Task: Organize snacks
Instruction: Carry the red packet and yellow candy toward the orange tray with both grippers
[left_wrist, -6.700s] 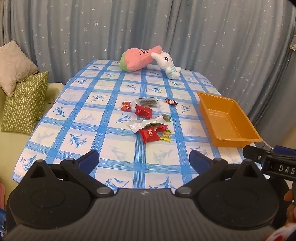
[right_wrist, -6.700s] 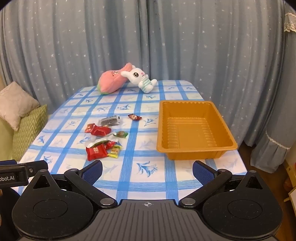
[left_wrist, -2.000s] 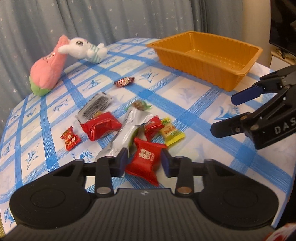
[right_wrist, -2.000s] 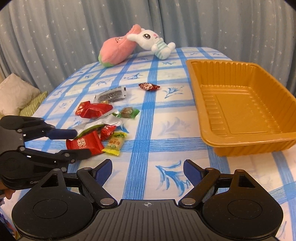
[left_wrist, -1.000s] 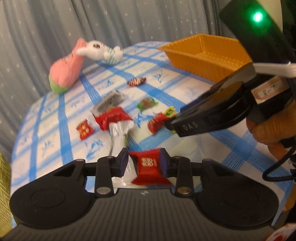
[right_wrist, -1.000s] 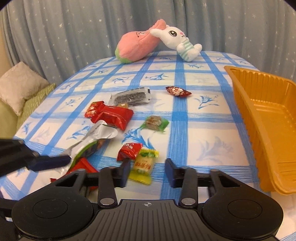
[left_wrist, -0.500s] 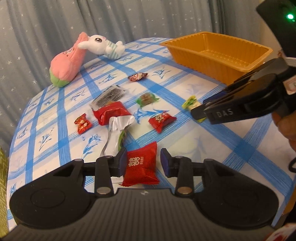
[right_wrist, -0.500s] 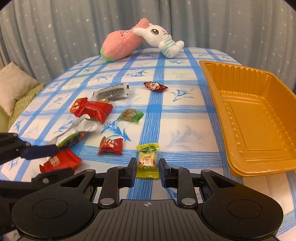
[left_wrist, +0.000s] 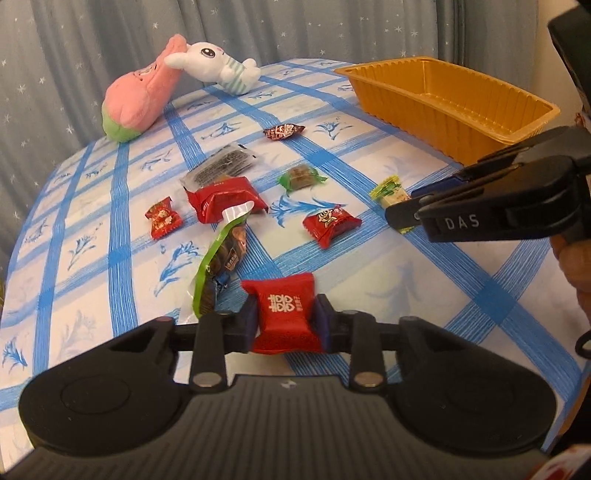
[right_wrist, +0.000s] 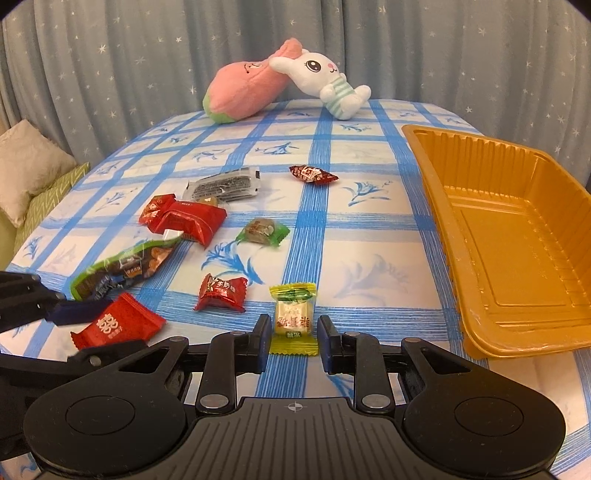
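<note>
Pick-up step, both hands loaded; my left gripper (left_wrist: 284, 319) is clamped on the red snack packet (left_wrist: 283, 311); my right gripper (right_wrist: 291, 341) has its pads against the yellow candy (right_wrist: 293, 318), seemingly gripped though I can't tell how firmly; next move as I judge it: carry both to the orange tray (right_wrist: 517, 236) at my right and release inside, clearing its near rim; remaining wrapped snacks lie scattered mid-table; blue-checked tablecloth (right_wrist: 369, 258); pink plush (right_wrist: 247, 88) and white bunny plush (right_wrist: 325, 83) at far edge; starry grey curtain (right_wrist: 443, 48) behind; cushions (right_wrist: 29, 173) at left.
</note>
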